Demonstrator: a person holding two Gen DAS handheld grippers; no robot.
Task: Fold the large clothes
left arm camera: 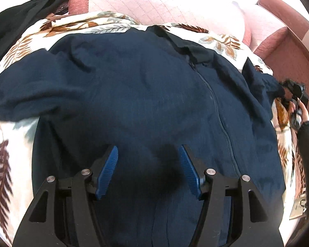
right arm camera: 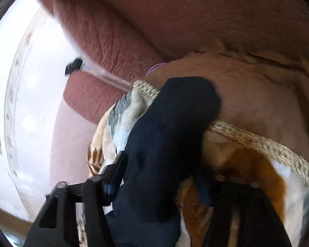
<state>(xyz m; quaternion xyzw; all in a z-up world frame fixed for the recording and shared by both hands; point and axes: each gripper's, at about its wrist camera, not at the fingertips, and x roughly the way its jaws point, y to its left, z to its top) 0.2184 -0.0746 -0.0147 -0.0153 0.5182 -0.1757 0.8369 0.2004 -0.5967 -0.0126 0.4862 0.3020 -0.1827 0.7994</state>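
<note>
So the setting is a reddish-brown sofa (left arm camera: 286,47) with a fuzzy, short-pile cover, its arm curving down the right edge of the left wrist view. Pale pink quilted cushions (left arm camera: 164,2) fill the upper middle there, blown out by strong daylight. A cream blanket with brown and grey leaf print (left arm camera: 8,164) covers the seat. In the right wrist view a pale glossy floor (right arm camera: 28,107) shows on the left
</note>
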